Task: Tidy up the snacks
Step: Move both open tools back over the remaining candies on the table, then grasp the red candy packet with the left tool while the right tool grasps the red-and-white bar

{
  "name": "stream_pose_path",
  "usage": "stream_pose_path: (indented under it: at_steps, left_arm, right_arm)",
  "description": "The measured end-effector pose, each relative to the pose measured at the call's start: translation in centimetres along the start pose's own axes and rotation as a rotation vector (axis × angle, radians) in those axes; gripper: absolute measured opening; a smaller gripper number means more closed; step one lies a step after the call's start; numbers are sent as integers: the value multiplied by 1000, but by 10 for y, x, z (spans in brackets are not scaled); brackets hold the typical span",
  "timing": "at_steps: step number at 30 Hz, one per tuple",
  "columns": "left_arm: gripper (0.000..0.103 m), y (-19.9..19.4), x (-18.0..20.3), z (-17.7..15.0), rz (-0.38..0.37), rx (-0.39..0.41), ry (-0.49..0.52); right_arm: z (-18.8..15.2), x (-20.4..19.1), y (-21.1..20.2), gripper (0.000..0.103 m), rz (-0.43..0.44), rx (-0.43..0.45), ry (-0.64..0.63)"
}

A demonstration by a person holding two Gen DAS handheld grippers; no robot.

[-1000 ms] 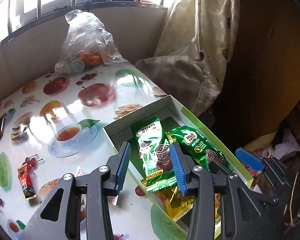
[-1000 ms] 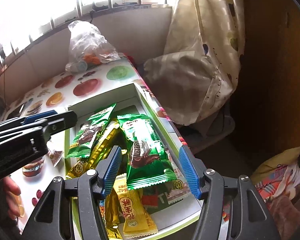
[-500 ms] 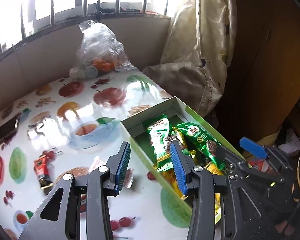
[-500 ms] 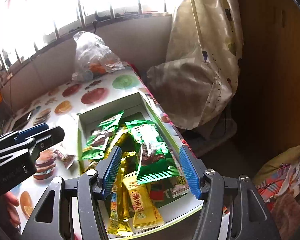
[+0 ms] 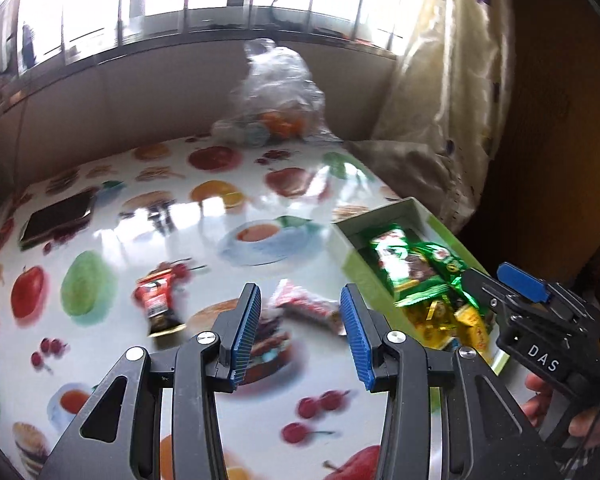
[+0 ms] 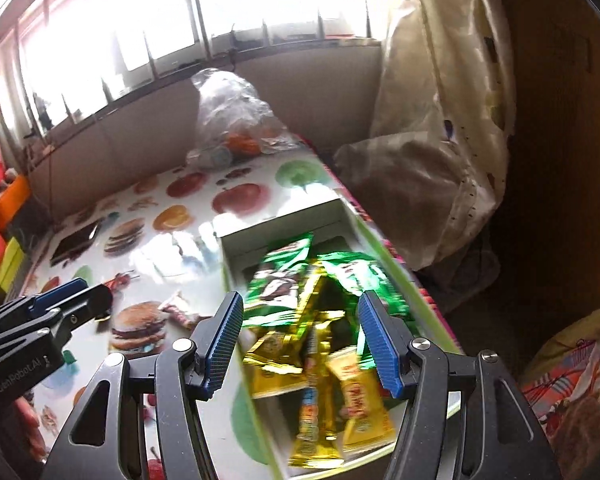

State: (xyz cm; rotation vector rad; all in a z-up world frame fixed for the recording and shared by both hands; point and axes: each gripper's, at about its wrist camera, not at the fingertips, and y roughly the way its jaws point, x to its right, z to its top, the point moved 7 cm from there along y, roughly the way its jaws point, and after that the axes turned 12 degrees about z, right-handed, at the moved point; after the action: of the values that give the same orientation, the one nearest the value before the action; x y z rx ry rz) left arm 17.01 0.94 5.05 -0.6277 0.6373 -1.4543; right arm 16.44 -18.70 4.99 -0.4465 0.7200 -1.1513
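Snack box [image 6: 352, 216]: shallow rectangular carton with a lime-green outside and pale inside walls, lying at the table's right edge, at about 3 o'clock in the left wrist view [image 5: 440, 220].
Box contents: glossy crinkled foil packs heaped loosely; green packets [image 6: 276, 276] toward the far end, gold and yellow packets [image 6: 324, 364] toward the near end.
Red-white wrapper [image 5: 308, 306]: small, flat and blurred, loose on the table just left of the box, seen at 12 o'clock between the left claw's pads.
Red-black sachet [image 5: 158, 302]: narrow, shiny, lying apart from the box at about 10 o'clock from the left claw.
Left gripper [image 5: 298, 330]: black frame, ribbed blue pads, set narrow with nothing between them, above the table.
Right gripper [image 6: 300, 338]: same build, spread wide and empty, over the box's heap.
Table [image 5: 148, 220]: glossy cloth printed with fruit, burgers and teacups.
Phone [image 5: 58, 218]: dark flat slab at 10 o'clock.
Plastic bag [image 5: 278, 92]: clear, crumpled, at the far edge, 12 o'clock.
Curtain [image 6: 440, 92]: cream, draped, at 1 o'clock.
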Motion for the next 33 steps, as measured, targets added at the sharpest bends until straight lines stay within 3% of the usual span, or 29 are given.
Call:
stream_pose_path:
  at_steps: [9, 20, 25, 33]
  left_arm:
    - [43, 4, -46, -8, 44, -23, -54]
    - [43, 25, -105, -21, 102, -72, -144]
    - [43, 44, -112, -27, 83, -116, -161]
    - [43, 73, -113, -29, 75, -168, -158]
  right_arm:
    - [-1, -37, 22, 60, 64, -36, -61]
    - [-14, -91, 81, 60, 151, -185, -223]
    - [-25, -105, 107, 60, 185, -269, -300]
    - [-32, -101, 137, 60, 150, -344, -334]
